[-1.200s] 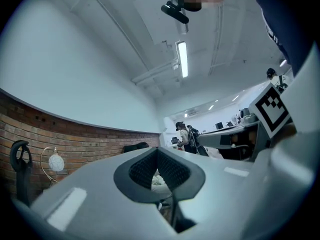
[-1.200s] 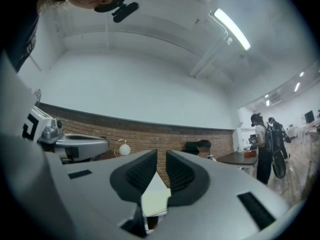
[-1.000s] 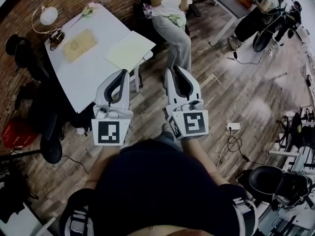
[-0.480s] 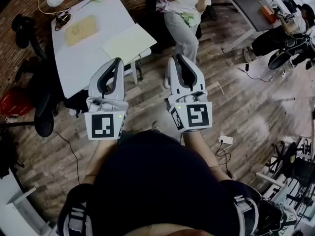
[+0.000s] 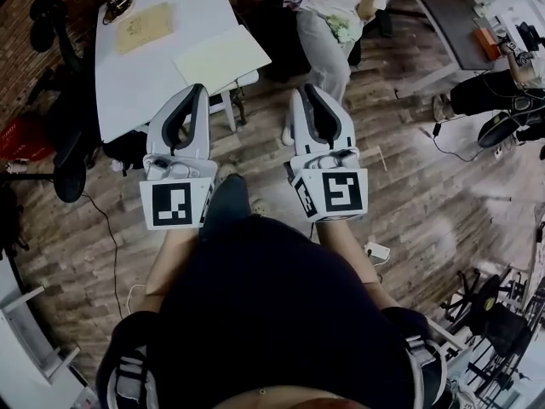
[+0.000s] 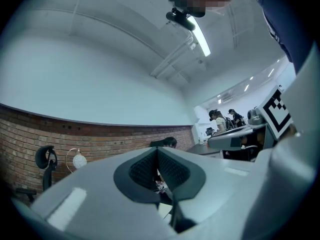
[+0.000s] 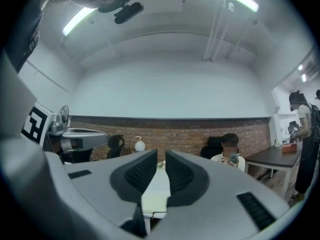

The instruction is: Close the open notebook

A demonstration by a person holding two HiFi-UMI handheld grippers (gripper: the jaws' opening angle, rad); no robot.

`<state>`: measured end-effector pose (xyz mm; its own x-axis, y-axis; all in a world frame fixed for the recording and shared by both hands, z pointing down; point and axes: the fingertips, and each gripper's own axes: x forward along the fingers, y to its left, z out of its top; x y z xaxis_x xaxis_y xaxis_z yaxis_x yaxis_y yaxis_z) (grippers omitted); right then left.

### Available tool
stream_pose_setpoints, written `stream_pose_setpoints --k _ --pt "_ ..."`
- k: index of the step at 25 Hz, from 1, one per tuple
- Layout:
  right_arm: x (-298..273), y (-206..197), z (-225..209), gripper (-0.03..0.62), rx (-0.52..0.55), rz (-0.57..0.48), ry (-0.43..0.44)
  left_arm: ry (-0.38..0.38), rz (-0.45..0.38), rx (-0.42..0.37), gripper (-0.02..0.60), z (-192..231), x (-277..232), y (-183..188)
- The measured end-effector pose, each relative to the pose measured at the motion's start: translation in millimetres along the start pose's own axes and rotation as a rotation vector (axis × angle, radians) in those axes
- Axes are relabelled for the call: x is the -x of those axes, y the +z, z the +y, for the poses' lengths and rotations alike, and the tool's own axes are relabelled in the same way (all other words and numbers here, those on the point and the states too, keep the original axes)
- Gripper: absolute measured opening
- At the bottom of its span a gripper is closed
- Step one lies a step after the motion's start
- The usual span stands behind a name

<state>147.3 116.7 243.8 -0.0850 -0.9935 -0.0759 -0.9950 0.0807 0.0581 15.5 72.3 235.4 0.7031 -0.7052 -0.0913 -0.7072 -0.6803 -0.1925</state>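
Head view, left to right: red basket (image 5: 21,139) on the floor at 9 o'clock and a black office chair (image 5: 47,15) at 10 o'clock, against the brick wall. White desk (image 5: 145,83) sits at 11 o'clock with a tan book (image 5: 143,28) lying flat on it. The open notebook (image 5: 223,58) is on the desk's near right corner, cream pages up, one corner overhanging the edge. Neither gripper touches it. Left gripper (image 5: 197,92) is held over the wood floor just short of the desk, fingers clenched, tips meeting, nothing in them. A globe lamp (image 6: 79,160) shows past it in its own view. Right gripper (image 5: 303,92) is beside it at 12 o'clock, fingers a narrow slit apart and empty, pale desk showing through the gap. A seated person (image 5: 328,24) is at 1 o'clock.
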Motion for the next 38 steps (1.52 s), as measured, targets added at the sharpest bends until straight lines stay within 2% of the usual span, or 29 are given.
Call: stream_pose_setpoints --k 11,24,30,38 --pt "-58.5 -21.6 -7.0 0.015 0.007 0.014 0.083 0.045 0.025 -0.004 -0.005 24.3 -42.6 -24.2" --pt "-182.3 -28.0 -22.2 0.015 0.026 -0.012 0.128 0.029 0.03 0.004 -0.005 87.8 -140.0 -58.8" --pt "-223.9 -44.4 -26.0 0.015 0.019 0.025 0.128 0.029 0.047 0.009 -0.005 117.7 -167.6 -72.1" --pt "-250.8 -73.8 -22.9 0.017 -0.001 0.076 0.154 0.04 0.1 -0.003 -0.005 133.5 -184.1 -99.9"
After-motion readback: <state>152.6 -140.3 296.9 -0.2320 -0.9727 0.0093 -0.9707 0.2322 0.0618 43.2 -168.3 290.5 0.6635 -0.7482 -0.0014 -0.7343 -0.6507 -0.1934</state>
